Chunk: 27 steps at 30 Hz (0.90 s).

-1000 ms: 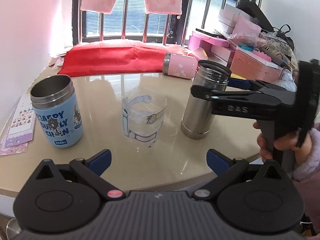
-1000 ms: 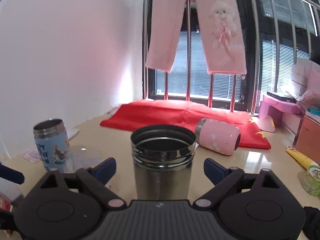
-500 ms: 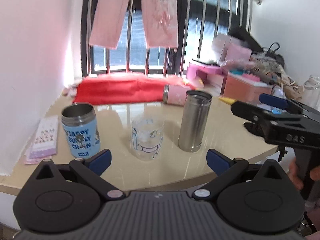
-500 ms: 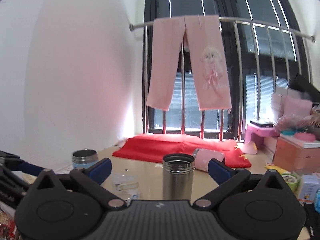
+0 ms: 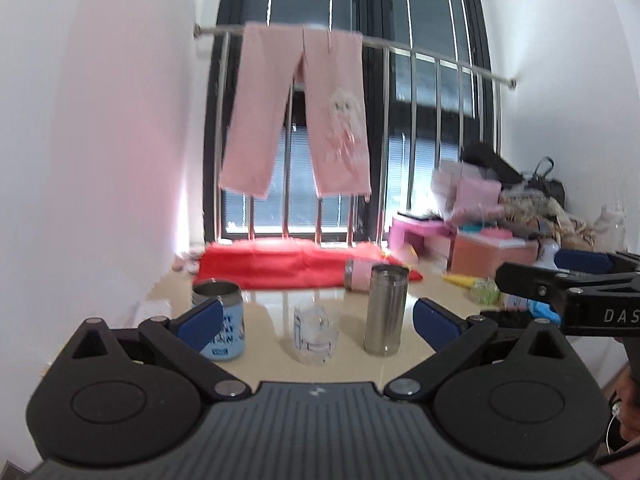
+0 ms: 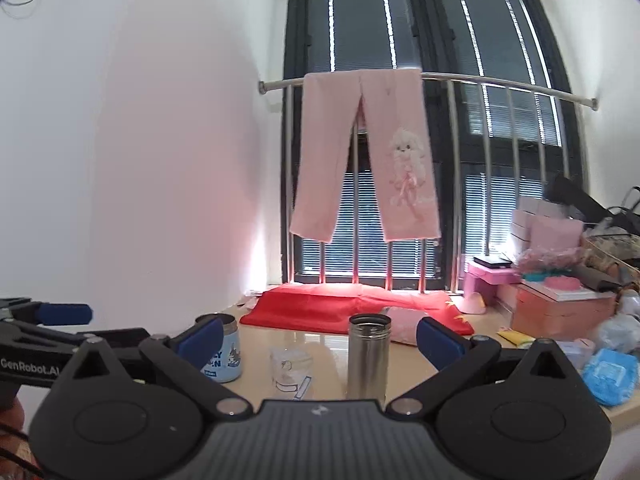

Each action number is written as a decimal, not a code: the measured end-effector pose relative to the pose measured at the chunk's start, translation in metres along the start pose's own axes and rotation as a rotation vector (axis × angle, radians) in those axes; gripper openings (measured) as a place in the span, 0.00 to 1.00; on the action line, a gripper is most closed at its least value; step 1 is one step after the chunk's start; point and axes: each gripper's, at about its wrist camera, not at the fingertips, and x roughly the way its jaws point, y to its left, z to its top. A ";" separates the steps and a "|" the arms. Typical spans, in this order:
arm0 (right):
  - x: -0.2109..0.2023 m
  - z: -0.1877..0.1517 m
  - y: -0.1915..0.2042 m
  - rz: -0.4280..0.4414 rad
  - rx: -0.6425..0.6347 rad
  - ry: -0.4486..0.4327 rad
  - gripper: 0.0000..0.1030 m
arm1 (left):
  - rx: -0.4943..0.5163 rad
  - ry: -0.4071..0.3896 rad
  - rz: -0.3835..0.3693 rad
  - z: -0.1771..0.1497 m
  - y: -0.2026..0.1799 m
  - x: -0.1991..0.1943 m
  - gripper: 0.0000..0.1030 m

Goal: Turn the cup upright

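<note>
On the bench (image 5: 276,308) the steel cup (image 5: 386,309) stands upright, mouth up — flipping looks finished. Both claws, left (image 5: 316,316) and right (image 6: 318,336), gape wide and empty, well back — next, just retreat.

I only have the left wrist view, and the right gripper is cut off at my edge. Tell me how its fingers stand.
Observer: In the right wrist view, the right gripper has both fingers spread wide, with nothing held between them.
Operator: Now report on the pink cup. The steel flask blocks most of it for me.
Observer: The pink cup lies on its side behind the flask. Its body runs out to the flask's right, by the red cloth.
</note>
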 end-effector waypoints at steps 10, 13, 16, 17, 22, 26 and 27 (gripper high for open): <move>-0.025 0.001 -0.013 -0.072 0.022 0.007 1.00 | -0.039 -0.060 0.038 0.002 -0.003 -0.016 1.00; -0.025 -0.001 -0.014 -0.072 0.026 0.016 1.00 | -0.039 -0.059 0.038 0.002 -0.003 -0.016 1.00; -0.025 -0.002 -0.013 -0.070 0.027 0.020 1.00 | -0.038 -0.058 0.039 0.002 -0.002 -0.015 1.00; -0.025 -0.002 -0.013 -0.069 0.027 0.019 1.00 | -0.039 -0.057 0.039 0.002 -0.001 -0.014 1.00; -0.025 -0.003 -0.011 -0.068 0.026 0.021 1.00 | -0.039 -0.057 0.038 0.001 0.000 -0.015 1.00; -0.024 -0.003 -0.011 -0.069 0.026 0.022 1.00 | -0.038 -0.057 0.037 0.000 0.001 -0.017 1.00; -0.024 -0.003 -0.011 -0.069 0.025 0.022 1.00 | -0.039 -0.056 0.037 0.000 0.001 -0.017 1.00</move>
